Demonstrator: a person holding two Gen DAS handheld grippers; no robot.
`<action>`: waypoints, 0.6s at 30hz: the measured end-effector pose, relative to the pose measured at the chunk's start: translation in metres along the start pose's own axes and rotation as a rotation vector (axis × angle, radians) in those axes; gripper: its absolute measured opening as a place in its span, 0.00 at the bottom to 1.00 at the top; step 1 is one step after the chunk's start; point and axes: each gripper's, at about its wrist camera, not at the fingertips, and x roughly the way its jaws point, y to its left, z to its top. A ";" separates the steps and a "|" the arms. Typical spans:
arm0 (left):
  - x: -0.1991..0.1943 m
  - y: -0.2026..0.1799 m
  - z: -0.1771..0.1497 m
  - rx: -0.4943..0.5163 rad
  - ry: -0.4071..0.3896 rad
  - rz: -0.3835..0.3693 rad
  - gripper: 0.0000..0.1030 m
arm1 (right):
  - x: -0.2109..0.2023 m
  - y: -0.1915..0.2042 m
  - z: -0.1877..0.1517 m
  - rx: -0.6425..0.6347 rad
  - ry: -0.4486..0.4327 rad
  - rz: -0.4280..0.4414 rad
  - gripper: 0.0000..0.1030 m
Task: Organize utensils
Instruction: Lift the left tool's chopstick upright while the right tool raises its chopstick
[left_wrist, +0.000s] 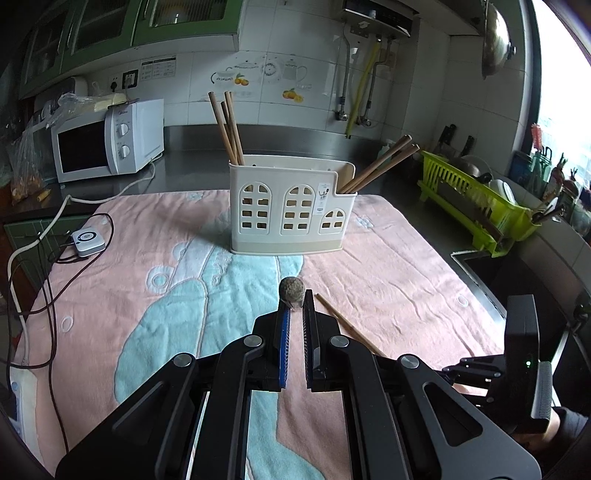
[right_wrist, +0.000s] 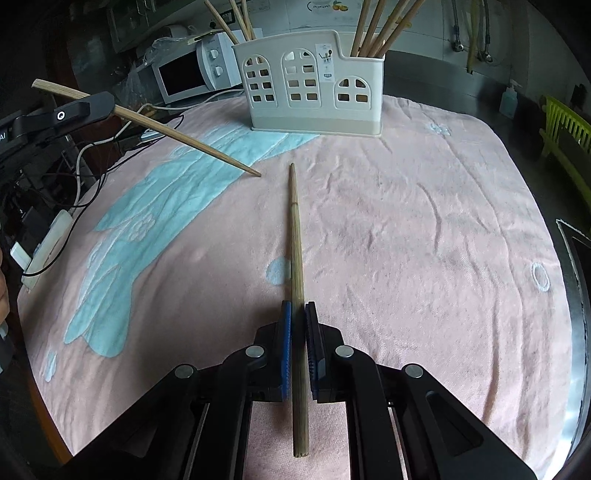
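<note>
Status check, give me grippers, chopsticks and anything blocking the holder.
Left gripper shut on a chopstick, tip over the towel. Right gripper shut on a second chopstick. Holder upright ahead, chopsticks already inside. Nothing in the way.

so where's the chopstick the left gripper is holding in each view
Left wrist: chopstick seen end-on, a round tip between the left gripper fingers, centre frame.
Right wrist: same chopstick slants from upper left down toward centre, clamped by that gripper.
Shared landmark: the white utensil holder.
</note>
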 end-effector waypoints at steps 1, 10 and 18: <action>0.000 -0.001 0.000 0.000 0.000 0.000 0.05 | 0.001 -0.001 -0.001 0.006 0.002 0.003 0.08; 0.000 0.000 0.000 0.000 0.002 0.001 0.05 | -0.004 0.005 -0.006 -0.018 0.004 0.006 0.21; 0.000 0.000 0.000 0.002 0.000 0.001 0.05 | -0.007 0.006 -0.012 -0.053 0.013 -0.024 0.07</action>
